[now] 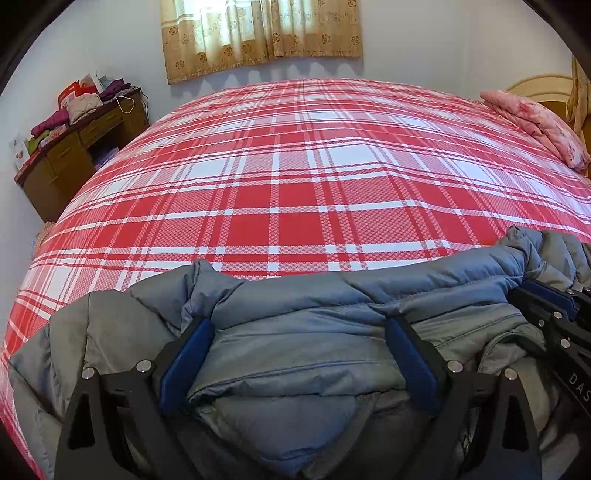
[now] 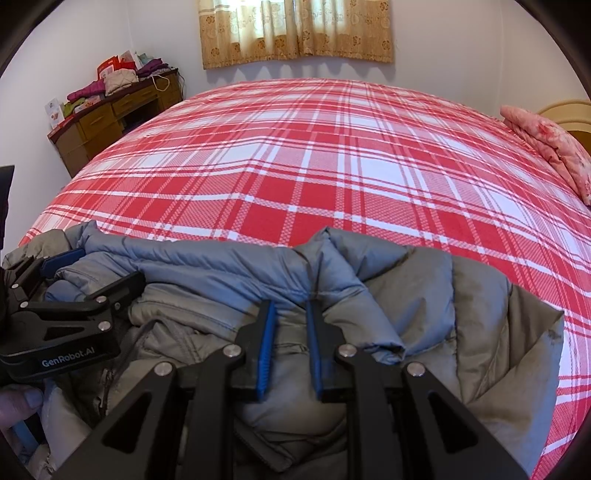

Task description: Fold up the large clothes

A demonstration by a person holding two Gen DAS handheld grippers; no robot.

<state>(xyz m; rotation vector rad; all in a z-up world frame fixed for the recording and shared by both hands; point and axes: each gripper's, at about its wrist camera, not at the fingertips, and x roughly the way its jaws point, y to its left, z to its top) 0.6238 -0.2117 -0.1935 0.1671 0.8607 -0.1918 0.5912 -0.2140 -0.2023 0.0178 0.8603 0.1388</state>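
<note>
A grey-blue puffer jacket (image 1: 295,332) lies bunched at the near edge of the bed, also in the right wrist view (image 2: 221,266). My left gripper (image 1: 299,332) is open wide, its blue pads (image 1: 188,362) resting on the jacket with a thick fold between them. My right gripper (image 2: 291,317) is nearly closed, its blue pads (image 2: 267,350) pinching a ridge of the jacket. The right gripper shows at the right edge of the left wrist view (image 1: 554,310), and the left gripper at the left of the right wrist view (image 2: 74,291).
The bed carries a red and white plaid sheet (image 1: 295,177). A pink folded quilt (image 1: 539,122) lies at the far right. A brown desk (image 1: 74,147) piled with clothes stands at the left wall. A curtain (image 1: 262,33) hangs behind.
</note>
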